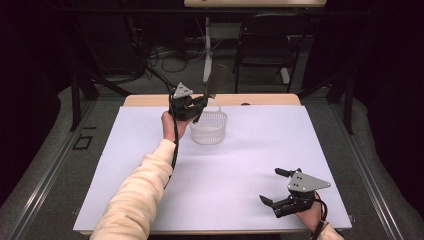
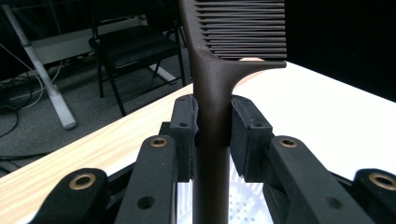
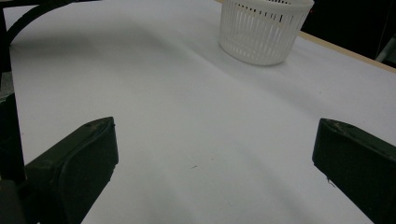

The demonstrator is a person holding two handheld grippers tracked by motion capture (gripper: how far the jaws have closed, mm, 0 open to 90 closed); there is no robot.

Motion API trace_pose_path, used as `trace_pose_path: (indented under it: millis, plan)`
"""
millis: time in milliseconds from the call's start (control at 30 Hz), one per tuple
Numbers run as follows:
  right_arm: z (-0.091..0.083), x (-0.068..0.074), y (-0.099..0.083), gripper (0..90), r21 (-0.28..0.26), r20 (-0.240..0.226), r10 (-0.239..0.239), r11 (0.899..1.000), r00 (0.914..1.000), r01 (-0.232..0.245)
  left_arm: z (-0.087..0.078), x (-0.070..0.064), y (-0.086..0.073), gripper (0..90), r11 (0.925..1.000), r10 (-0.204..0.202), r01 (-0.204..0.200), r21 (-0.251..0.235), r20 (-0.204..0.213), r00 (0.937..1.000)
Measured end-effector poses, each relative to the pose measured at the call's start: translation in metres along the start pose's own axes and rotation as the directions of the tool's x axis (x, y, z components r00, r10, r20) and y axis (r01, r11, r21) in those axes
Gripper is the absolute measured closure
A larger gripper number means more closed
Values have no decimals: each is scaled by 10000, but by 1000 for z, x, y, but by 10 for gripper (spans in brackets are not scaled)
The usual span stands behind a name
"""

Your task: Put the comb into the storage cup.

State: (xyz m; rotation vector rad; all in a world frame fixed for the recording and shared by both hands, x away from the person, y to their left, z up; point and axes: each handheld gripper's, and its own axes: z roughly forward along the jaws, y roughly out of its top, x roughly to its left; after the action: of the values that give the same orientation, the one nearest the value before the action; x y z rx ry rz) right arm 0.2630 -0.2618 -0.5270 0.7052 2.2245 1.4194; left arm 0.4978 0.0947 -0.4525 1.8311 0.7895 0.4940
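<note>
My left gripper (image 1: 200, 102) is shut on the handle of a dark brown comb (image 1: 214, 82), held upright over the near-left rim of a white slotted basket (image 1: 209, 128). In the left gripper view the comb (image 2: 212, 93) stands clamped between both pads, its teeth at the top, and the basket (image 2: 238, 205) shows below. My right gripper (image 1: 272, 186) rests open near the front right of the white sheet, nothing between its jaws. In the right gripper view the basket (image 3: 264, 30) stands far ahead, beyond my open right gripper (image 3: 215, 161).
A white sheet (image 1: 250, 150) covers the wooden table (image 1: 260, 99). Behind the table stand a black folding chair (image 1: 267, 45), a white stand leg (image 1: 207, 50) and loose cables on the floor.
</note>
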Motion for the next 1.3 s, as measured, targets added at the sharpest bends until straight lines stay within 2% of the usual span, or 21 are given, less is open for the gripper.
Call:
trace_pose_path:
  millis: [933, 1300]
  plan:
    - [0, 0, 0, 0, 6, -1, 25, 10000, 10000, -25, 8, 2, -11, 722, 9995, 94, -109, 289, 517, 9986]
    - [0, 0, 0, 0, -10, -1, 34, 10000, 10000, -34, 10, 1, -14, 721, 9985, 315, -345, 430, 690, 9971]
